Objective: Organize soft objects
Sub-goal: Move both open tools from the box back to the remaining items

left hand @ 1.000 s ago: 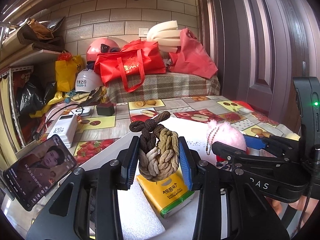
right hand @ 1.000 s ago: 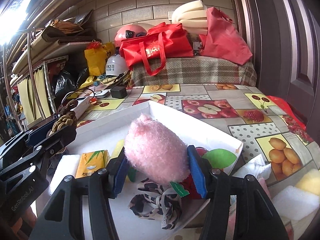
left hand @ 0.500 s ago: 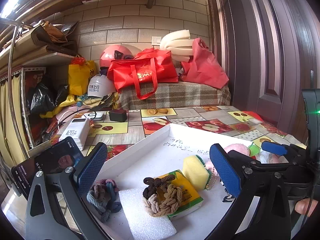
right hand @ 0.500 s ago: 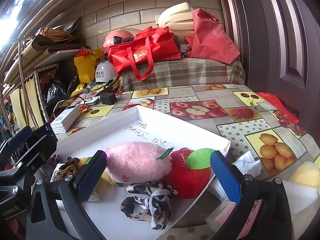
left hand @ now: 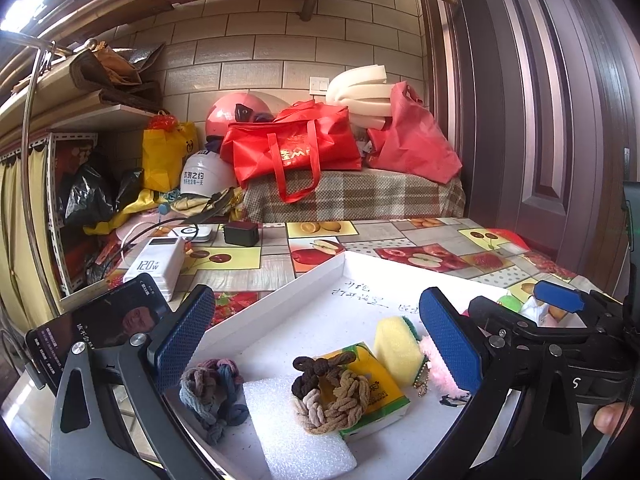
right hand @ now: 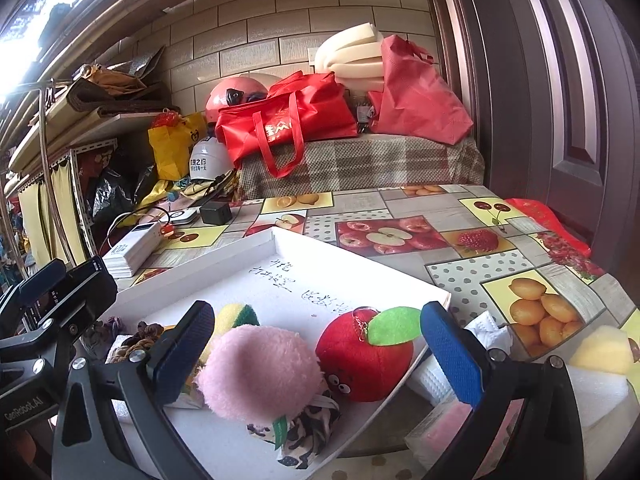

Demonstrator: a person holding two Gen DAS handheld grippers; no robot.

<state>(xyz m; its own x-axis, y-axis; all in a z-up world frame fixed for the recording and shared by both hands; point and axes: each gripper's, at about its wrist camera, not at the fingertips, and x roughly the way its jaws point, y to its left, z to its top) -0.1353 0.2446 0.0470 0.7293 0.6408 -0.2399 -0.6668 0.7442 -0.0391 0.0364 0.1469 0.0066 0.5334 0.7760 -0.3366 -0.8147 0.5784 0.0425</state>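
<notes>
The white tray (left hand: 280, 292) fills mid-frame on the fruit-print counter (right hand: 400, 208). Inside lie a fluffy pink plush (right hand: 260, 372), a red apple plush (right hand: 364, 360) and a braided brown knot (left hand: 328, 396). The power bank (left hand: 156, 264) reads "120W". Left tool (left hand: 320, 340) and right tool (right hand: 320, 356) gape wide, empty.

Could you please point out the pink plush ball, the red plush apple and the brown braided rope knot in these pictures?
pink plush ball (right hand: 260, 372): right wrist view, fluffy middle.
red plush apple (right hand: 362, 364): right wrist view, red body.
brown braided rope knot (left hand: 330, 396): left wrist view, central braid.
</notes>
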